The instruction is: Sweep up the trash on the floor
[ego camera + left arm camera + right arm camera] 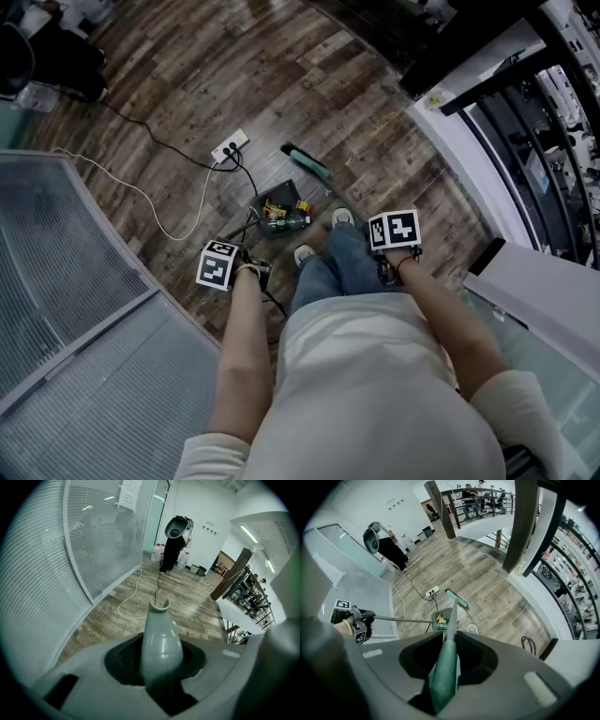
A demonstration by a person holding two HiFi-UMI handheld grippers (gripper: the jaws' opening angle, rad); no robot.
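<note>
The person is standing on the wooden floor (187,84) and looking down past their own body, which is filling much of the lower head view. The left hand-held gripper (161,670) is clamping shut on the grey top end of the dustpan handle (160,634), its jaws pressing on both sides. The thin rest of that handle is showing only in the right gripper view, running across to the dustpan (278,208).

The dustpan is sitting on the floor just ahead of the person's shoes (343,217), between them and the power strip (231,145). The trash (283,217) is lying inside it: yellow and red scraps and something green, too small to tell further.

The right hand-held gripper (443,665) is gripping tight on the green grip of the broom handle (451,618). The broom head (307,159) is resting on the floor near the far side of the dustpan. In the head view the person's leg is hiding most of the broom handle. A white cable (141,197) is trailing beside the glass wall (66,281).
</note>
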